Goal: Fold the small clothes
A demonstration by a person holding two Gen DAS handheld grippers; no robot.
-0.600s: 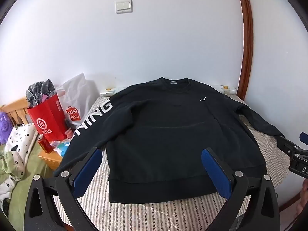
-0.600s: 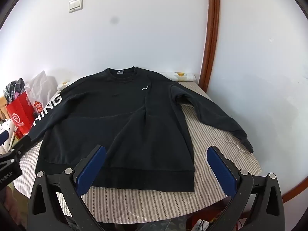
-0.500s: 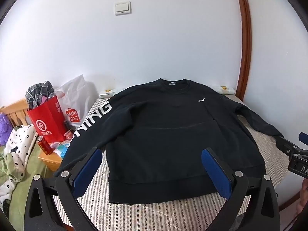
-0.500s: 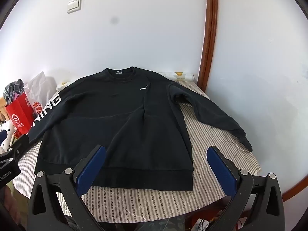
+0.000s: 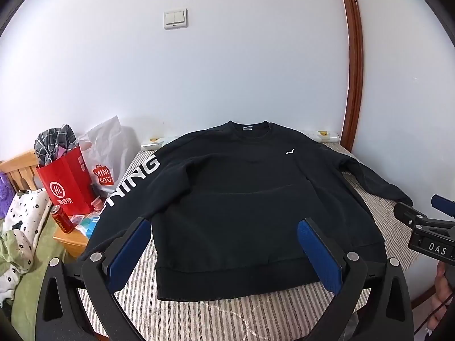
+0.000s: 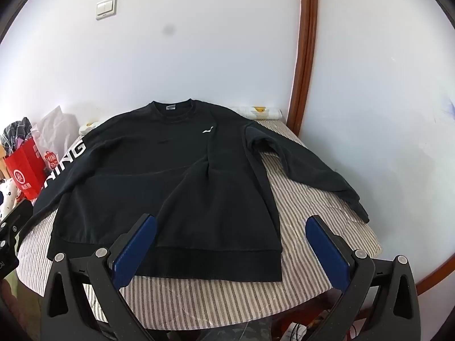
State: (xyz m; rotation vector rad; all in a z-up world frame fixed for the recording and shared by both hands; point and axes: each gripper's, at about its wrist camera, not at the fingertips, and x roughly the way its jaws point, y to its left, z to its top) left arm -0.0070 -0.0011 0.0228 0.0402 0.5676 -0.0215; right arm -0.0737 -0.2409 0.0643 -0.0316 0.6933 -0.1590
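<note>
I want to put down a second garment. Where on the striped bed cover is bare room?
Bare patches on the striped bed cover: between the black sweatshirt body and its right sleeve, and the strip before its hem. Crowded: beside the left sleeve, the red paper bag and red can.

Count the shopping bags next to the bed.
2: a red paper bag at the bed's left side, and a white Miniso bag right behind it. Others may be hidden.
</note>
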